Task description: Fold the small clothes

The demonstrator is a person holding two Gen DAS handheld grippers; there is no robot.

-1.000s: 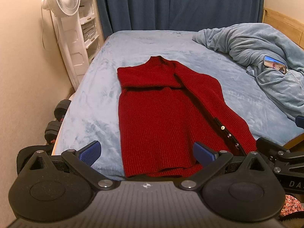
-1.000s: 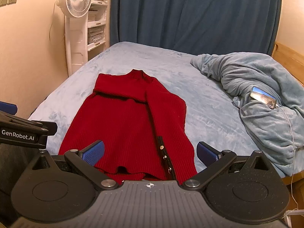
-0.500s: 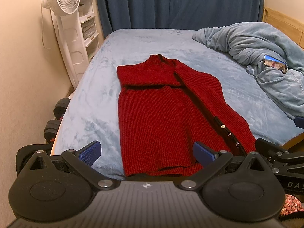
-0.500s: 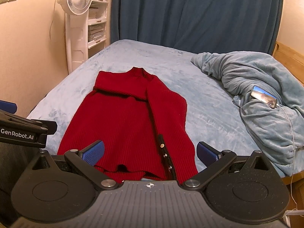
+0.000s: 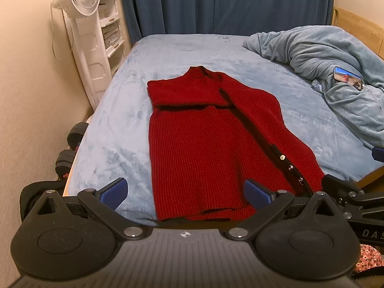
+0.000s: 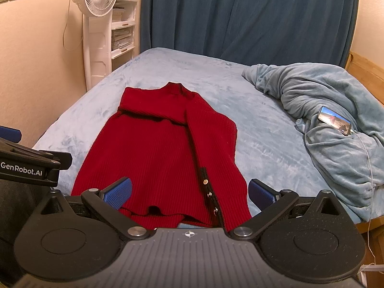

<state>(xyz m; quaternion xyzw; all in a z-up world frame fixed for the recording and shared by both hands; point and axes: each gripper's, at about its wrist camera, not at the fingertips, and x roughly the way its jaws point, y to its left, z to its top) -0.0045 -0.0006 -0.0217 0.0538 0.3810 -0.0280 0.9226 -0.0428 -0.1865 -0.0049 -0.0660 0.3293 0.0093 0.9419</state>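
Observation:
A red knit cardigan [image 5: 204, 141] lies flat on the light blue bed [image 5: 115, 124], collar away from me, hem at the near edge. Its sleeves are folded across the chest, and a dark button band with small buttons runs down its right side. It also shows in the right wrist view [image 6: 163, 153]. My left gripper [image 5: 186, 190] is open and empty, above the hem at the bed's near edge. My right gripper [image 6: 189, 192] is open and empty, above the hem by the buttons. Each gripper's body shows at the edge of the other's view.
A bunched light blue blanket [image 5: 331, 76] lies on the right of the bed with a phone [image 5: 348, 79] on it, cable attached. A white standing fan [image 5: 81, 4] and shelves stand at the left wall. Dumbbells [image 5: 72, 144] lie on the floor beside the bed. A dark blue curtain hangs behind.
Both views have crept slightly, the cardigan sitting a little lower in the right wrist view. Both grippers stay open and the cardigan has not moved on the bed.

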